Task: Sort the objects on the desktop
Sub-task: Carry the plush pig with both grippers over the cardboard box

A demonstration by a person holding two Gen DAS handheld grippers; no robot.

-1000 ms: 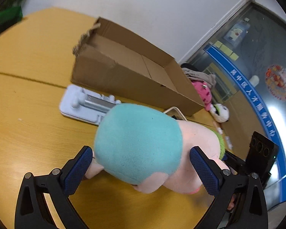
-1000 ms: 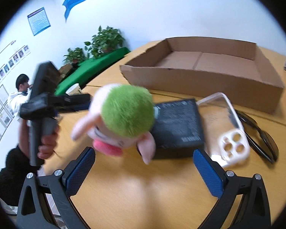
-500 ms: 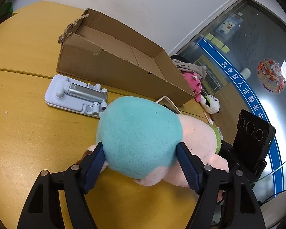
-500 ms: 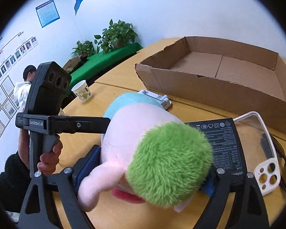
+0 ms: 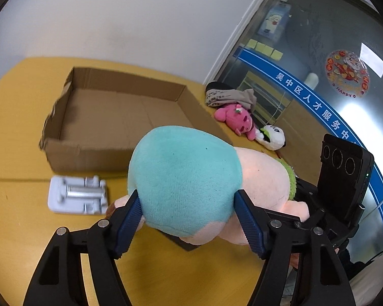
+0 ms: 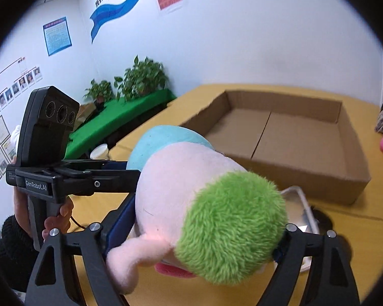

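Note:
A pink plush doll (image 5: 263, 178) with teal trousers and green hair is held in the air between both grippers. My left gripper (image 5: 189, 219) is shut on its teal rear end. My right gripper (image 6: 199, 234) is shut on its head, at the green hair (image 6: 232, 227). The doll (image 6: 171, 176) hangs above the yellow table (image 5: 18, 216), just in front of the open, empty cardboard box (image 5: 120, 112), which also shows in the right wrist view (image 6: 293, 137).
A white phone stand (image 5: 76, 197) lies left of the doll, before the box. A black box corner (image 5: 183, 242) shows under the doll. A clear phone case (image 6: 298, 204) and dark sunglasses (image 6: 324, 219) lie at the right. Pink and panda plush toys (image 5: 240, 119) sit beyond the box.
Both grippers closed on the doll and have lifted it off the table, carrying it up and toward the cardboard box.

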